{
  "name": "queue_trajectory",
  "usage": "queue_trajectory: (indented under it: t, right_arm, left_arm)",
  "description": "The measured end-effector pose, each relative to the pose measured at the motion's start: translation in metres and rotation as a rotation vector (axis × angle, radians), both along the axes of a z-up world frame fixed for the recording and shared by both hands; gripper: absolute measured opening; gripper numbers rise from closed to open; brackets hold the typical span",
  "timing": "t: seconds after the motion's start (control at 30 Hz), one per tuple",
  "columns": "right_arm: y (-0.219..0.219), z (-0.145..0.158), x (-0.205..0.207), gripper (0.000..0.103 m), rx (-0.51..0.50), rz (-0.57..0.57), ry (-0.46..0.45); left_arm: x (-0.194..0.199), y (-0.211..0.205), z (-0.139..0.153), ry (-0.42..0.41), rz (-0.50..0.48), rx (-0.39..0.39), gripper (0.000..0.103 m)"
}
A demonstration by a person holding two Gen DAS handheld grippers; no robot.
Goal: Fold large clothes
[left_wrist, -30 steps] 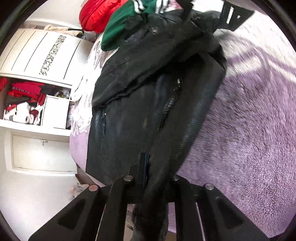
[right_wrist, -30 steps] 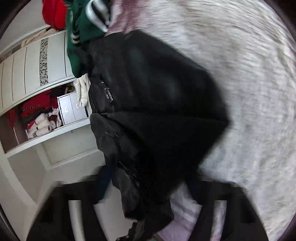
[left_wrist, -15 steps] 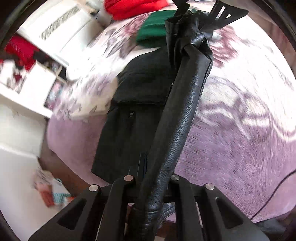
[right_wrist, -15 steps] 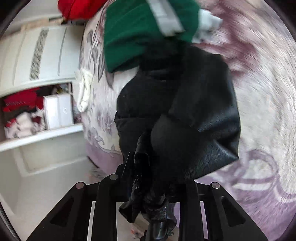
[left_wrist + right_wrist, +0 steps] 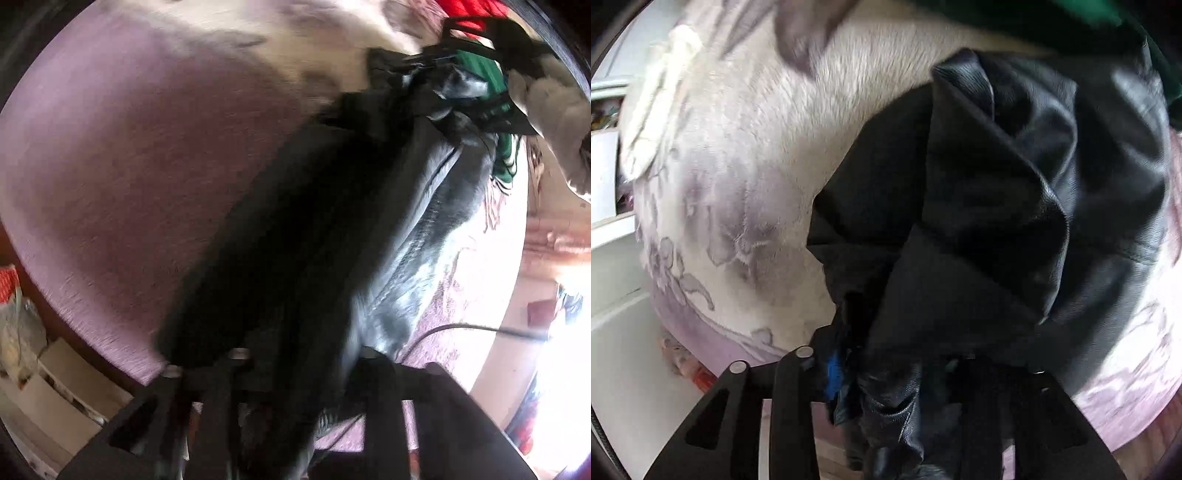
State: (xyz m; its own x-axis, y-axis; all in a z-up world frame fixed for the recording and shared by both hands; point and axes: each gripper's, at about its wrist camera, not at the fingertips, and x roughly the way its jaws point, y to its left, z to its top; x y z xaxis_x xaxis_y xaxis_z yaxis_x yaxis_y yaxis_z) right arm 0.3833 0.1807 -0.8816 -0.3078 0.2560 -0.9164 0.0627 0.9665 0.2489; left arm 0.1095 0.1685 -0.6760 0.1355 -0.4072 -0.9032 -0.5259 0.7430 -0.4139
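Note:
A black leather jacket [image 5: 369, 229] hangs stretched between both grippers above a bed with a lilac and white fleece blanket [image 5: 129, 155]. My left gripper [image 5: 299, 358] is shut on one edge of the jacket, which runs away from it to the upper right. There the right gripper [image 5: 476, 55] shows in the left wrist view, holding the far end. In the right wrist view the jacket [image 5: 1015, 206] bunches in folds in front of my right gripper [image 5: 886, 354], which is shut on it. The fingertips are hidden by leather.
A green garment [image 5: 480, 70] and a red one [image 5: 469, 11] lie on the bed beyond the jacket. A thin black cable [image 5: 480, 326] crosses the blanket at right. White shelving [image 5: 605, 184] stands left of the bed [image 5: 738, 155].
Both grippers have swung the jacket across the bed. The left view has turned from the shelving side toward the bed's other edge. The right gripper has dropped closer to the blanket.

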Motion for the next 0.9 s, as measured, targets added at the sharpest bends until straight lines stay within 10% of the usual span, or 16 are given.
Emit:
queue_trajectory:
  t: [0.1, 0.37, 0.53, 0.67, 0.9]
  right_arm:
    - [0.005, 0.005, 0.007, 0.075, 0.077, -0.004, 0.032]
    - [-0.036, 0.06, -0.007, 0.075, 0.342, -0.062, 0.008]
    - [-0.014, -0.004, -0.018, 0.048, 0.314, -0.026, 0.042]
    - [-0.006, -0.012, -0.012, 0.051, 0.342, 0.009, 0.053]
    - [-0.119, 0.068, 0.006, 0.053, 0.384, -0.072, -0.09]
  left_arm:
    - [-0.031, 0.016, -0.006, 0.029, 0.034, -0.04, 0.036]
    - [-0.063, 0.047, 0.02, 0.094, 0.089, 0.08, 0.034]
    - [-0.026, 0.031, 0.028, 0.046, 0.052, 0.148, 0.037]
    - [0.003, 0.018, 0.039, -0.01, -0.001, 0.164, 0.079]
    - [0.069, -0.023, 0.023, -0.04, -0.078, 0.228, 0.082]
